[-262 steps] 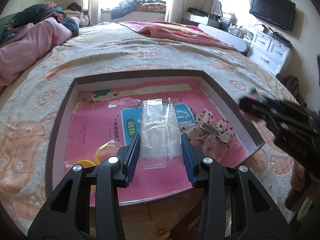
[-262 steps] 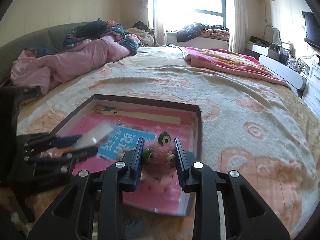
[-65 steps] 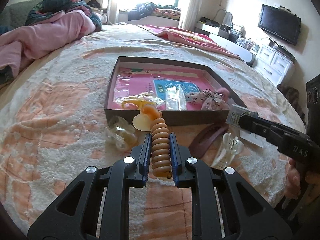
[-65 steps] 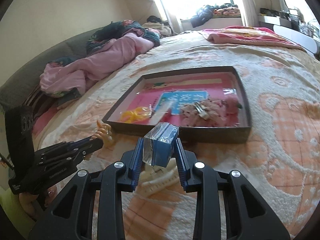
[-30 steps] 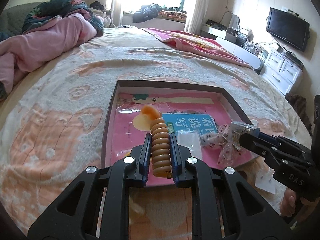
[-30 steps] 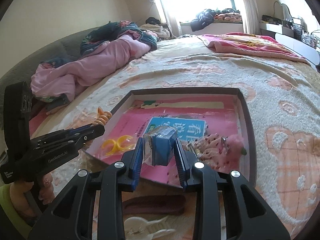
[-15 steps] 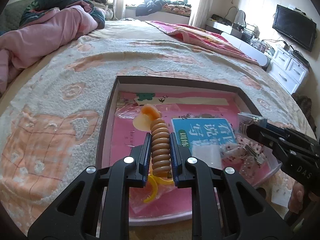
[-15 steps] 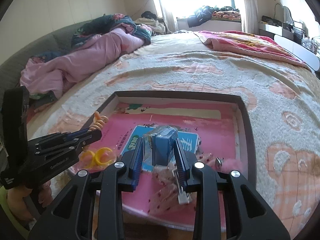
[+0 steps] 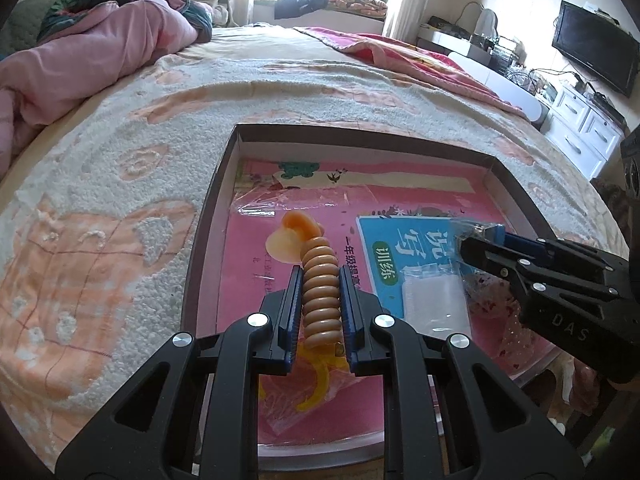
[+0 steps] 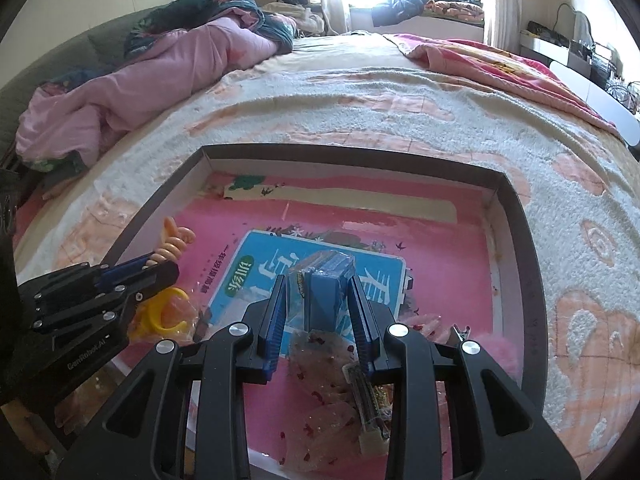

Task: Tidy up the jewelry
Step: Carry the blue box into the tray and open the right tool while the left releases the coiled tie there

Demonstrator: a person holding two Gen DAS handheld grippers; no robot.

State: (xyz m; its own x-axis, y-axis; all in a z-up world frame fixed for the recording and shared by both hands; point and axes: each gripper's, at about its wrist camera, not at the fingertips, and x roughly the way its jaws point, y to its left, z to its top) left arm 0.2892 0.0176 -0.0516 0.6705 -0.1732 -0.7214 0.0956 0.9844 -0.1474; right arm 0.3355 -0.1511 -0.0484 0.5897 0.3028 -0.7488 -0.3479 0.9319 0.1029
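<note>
A shallow dark-rimmed box (image 9: 208, 216) with a pink and blue printed floor lies on the bed. My left gripper (image 9: 319, 280) is shut on an orange ribbed hair clip (image 9: 318, 280) and holds it over the box's left half. My right gripper (image 10: 320, 300) is shut on a small blue packet in clear wrap (image 10: 324, 280) over the box's middle; it also shows in the left wrist view (image 9: 480, 236). In the box lie a yellow ring in a bag (image 10: 168, 312), a clear bag (image 9: 434, 300), a spotted bow with a clip (image 10: 360, 392) and a pink fluffy piece (image 10: 496, 352).
The bed has a cream and peach blanket (image 9: 120, 168). A pink quilt (image 10: 132, 96) is heaped at the far left, a red blanket (image 9: 400, 52) at the far right. White drawers (image 9: 580, 128) and a television (image 9: 592, 52) stand beyond the bed's right side.
Both grippers have moved forward and lower over the box with their items still held. The box now fills more of both views.
</note>
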